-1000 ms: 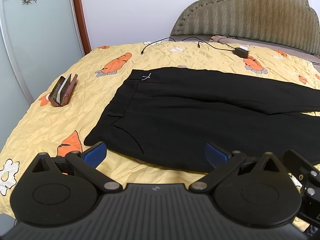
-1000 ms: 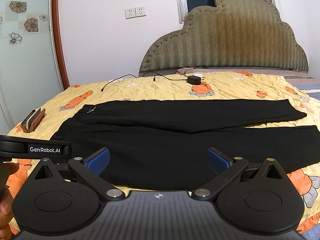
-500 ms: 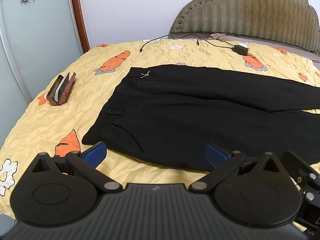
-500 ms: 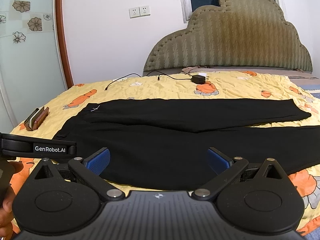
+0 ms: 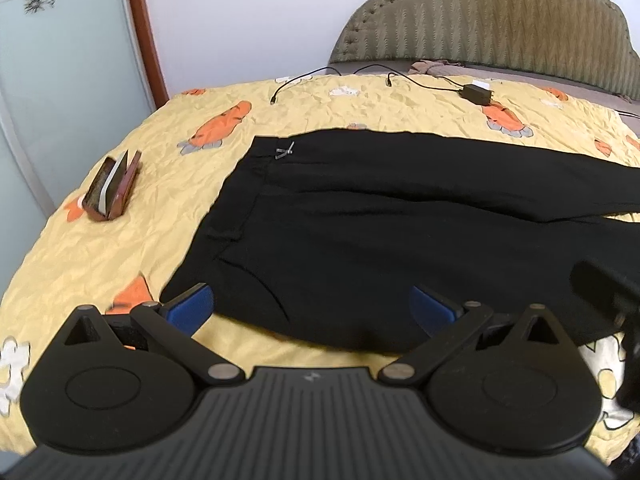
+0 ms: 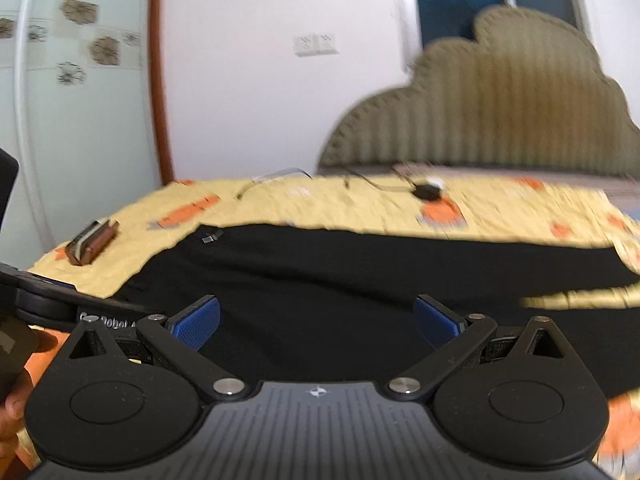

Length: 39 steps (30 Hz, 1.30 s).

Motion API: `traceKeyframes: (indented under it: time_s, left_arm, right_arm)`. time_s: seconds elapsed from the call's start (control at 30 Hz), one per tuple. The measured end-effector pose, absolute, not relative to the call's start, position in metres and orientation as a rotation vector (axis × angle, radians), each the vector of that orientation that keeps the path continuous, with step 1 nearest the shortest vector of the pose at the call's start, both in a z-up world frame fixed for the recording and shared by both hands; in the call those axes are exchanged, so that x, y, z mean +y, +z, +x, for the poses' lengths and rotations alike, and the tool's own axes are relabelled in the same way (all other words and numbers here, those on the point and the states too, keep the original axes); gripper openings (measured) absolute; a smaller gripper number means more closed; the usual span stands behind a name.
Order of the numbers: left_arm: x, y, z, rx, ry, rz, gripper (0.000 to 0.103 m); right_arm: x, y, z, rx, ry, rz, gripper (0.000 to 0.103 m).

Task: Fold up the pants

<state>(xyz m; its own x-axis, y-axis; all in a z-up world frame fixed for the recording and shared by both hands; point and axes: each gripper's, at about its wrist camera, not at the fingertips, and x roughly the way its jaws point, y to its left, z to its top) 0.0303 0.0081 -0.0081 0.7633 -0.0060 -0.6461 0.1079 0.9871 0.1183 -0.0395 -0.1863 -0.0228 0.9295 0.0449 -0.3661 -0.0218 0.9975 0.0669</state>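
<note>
Two tongs | left tongs (image 5: 310, 308) wide, empty | right tongs (image 6: 316, 320) wide, empty | above pants (image 5: 400, 232)

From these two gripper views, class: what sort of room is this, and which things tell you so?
Most likely a bedroom. A padded headboard stands at the far end of a bed under a yellow carrot-print sheet, black pants lie spread on it, and a charger rests near the headboard.

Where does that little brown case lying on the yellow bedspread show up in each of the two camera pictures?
Left wrist view: the brown case lies at left of middle, left of the black pants.
Right wrist view: the brown case sits at far left, blurred, again left of the pants.
Shared landmark: the padded headboard.
</note>
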Motion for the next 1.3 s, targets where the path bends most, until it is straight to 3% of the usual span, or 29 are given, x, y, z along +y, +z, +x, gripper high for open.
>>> traceKeyframes:
  time_s: [0.3, 0.67, 1.0, 1.3]
  left_arm:
    - [0.062, 0.005, 0.118, 0.737, -0.111, 0.036, 0.103]
    - [0.109, -0.014, 0.277, 0.834, -0.321, 0.017, 0.103]
    - [0.092, -0.044, 0.37, 0.801, -0.428, 0.22, 0.103]
    - [0.092, -0.073, 0.416, 0.895, -0.57, 0.101, 0.103]
  right_arm:
    - [-0.196, -0.003, 0.053, 0.429, 0.187, -0.071, 0.103]
    - [-0.242, -0.025, 0.228, 0.617, 0.482, -0.16, 0.103]
    - [-0.287, -0.056, 0.339, 0.774, 0.592, -0.137, 0.099]
    - [-0.305, -0.078, 0.378, 0.884, 0.693, -0.138, 0.097]
